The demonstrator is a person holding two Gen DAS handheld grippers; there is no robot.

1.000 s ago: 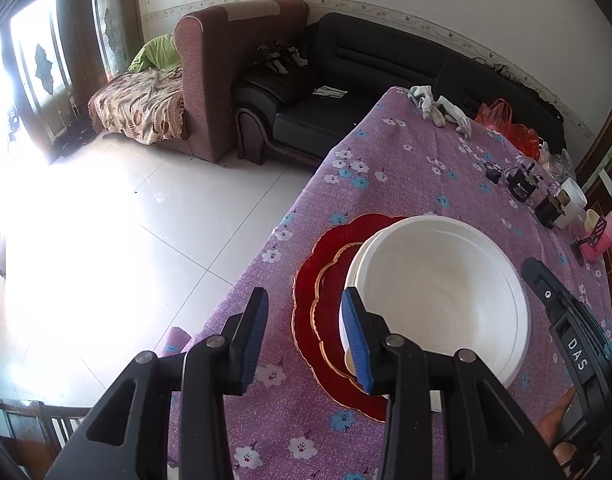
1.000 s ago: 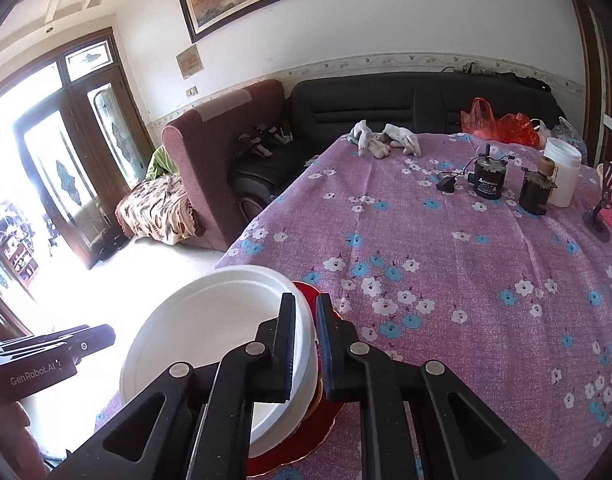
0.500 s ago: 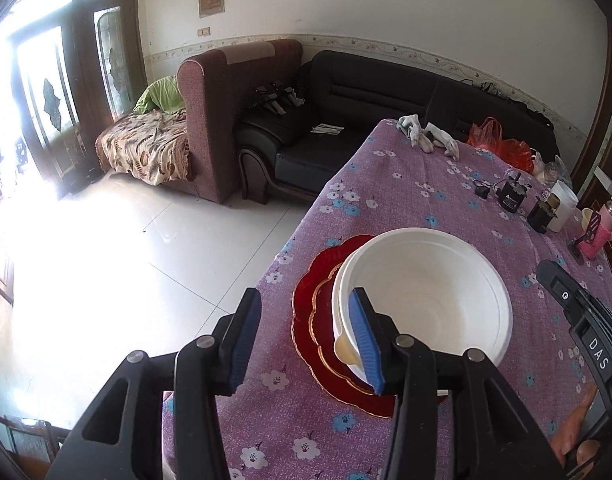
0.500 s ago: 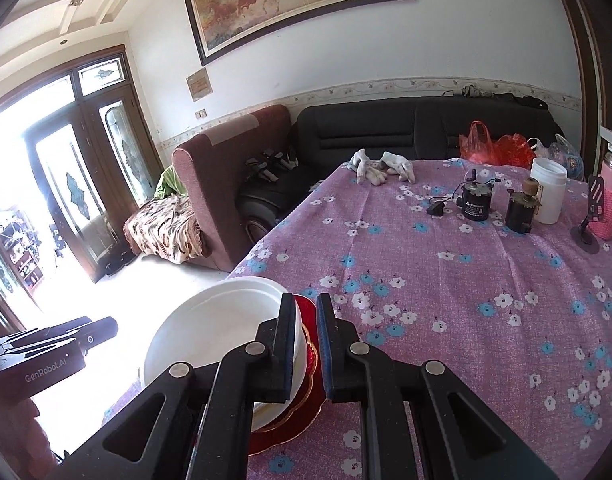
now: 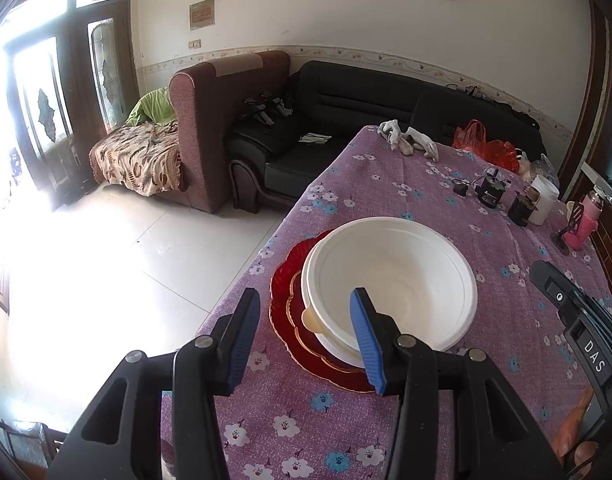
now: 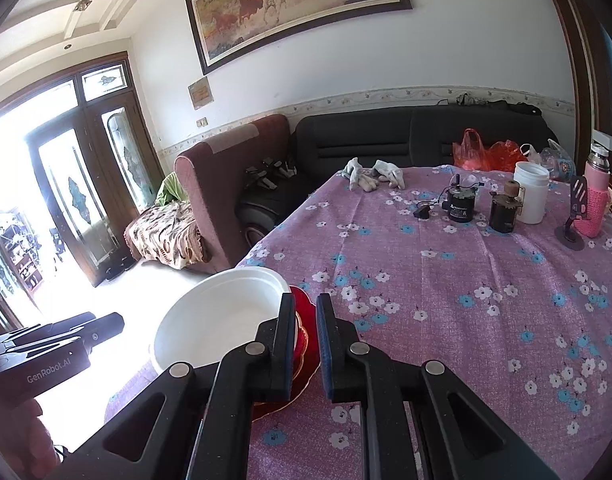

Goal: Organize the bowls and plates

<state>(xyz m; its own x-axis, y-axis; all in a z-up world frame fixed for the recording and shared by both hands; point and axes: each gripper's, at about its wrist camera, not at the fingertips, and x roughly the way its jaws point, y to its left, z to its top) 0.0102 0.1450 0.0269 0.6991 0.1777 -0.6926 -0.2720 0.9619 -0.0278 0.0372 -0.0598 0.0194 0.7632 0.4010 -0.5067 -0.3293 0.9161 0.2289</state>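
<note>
Plainly the stack sits close to trouble: the white bowl [image 5: 389,284] rests on the red plates [image 5: 290,312], and the plates lie right by the left edge of the bench [image 5: 385,184], with bare tiled floor [image 5: 126,264] below. A nudge leftward could carry plates and bowl over that edge, in my judgement. The bowl looks light and thin-walled, so it would likely slide or tip on the glossy plates if bumped rather than gripped.

From the left wrist view the left claw [image 5: 306,336] is spread wide and holds nothing, one finger hovering over the bench edge and the other over the bowl's near rim. The right claw [image 6: 306,336] is nearly closed, a narrow gap left between its fingers and nothing in it; whether it touches the bowl's right rim I cannot tell. If either claw comes down crooked, it may scrape the rim and shove the stack.

Open room lies to the right and far across the purple cloth. Well apart at the far right stand the white jar [image 6: 531,192], two dark motors [image 6: 461,204] and a pink bottle [image 6: 595,200]; gloves [image 6: 373,174] lie at the far end.
</note>
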